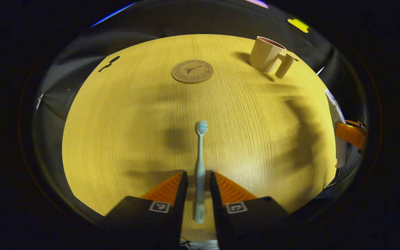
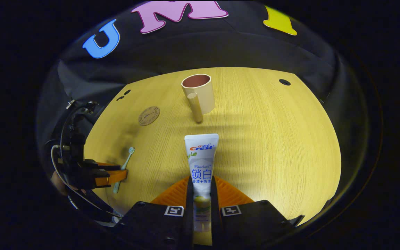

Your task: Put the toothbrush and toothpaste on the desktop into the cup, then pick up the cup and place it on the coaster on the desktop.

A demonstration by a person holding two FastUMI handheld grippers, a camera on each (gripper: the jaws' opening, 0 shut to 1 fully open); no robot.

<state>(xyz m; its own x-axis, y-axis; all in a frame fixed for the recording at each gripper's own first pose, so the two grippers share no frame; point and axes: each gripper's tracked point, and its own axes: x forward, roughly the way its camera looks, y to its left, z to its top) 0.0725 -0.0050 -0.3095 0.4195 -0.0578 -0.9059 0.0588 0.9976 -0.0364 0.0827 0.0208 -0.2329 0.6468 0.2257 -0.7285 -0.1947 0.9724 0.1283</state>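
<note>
A pale toothbrush (image 1: pixel 200 166) lies flat on the wooden table (image 1: pixel 123 132), bristles pointing away from me. My left gripper (image 1: pixel 199 180) straddles its handle, open, with a narrow gap on each side; the right gripper view also catches that gripper (image 2: pixel 118 177) and the toothbrush (image 2: pixel 127 159) at the left. The right gripper (image 2: pixel 201 185) is shut on the lower part of a white toothpaste tube (image 2: pixel 201 152), both fingers against its sides. Whether the tube is off the table I cannot tell. A beige cup (image 2: pixel 200 92) with a handle stands upright beyond it, also seen at far right (image 1: pixel 267 53). The round cork coaster (image 1: pixel 192 71) is bare.
The coaster (image 2: pixel 149 115) lies left of the cup, well apart from it. Small dark holes (image 2: pixel 284 82) mark the tabletop near its far corners. The black cloth wall rises behind the table. The other gripper (image 1: pixel 351 133) and tube (image 1: pixel 333 111) show at the table's right edge.
</note>
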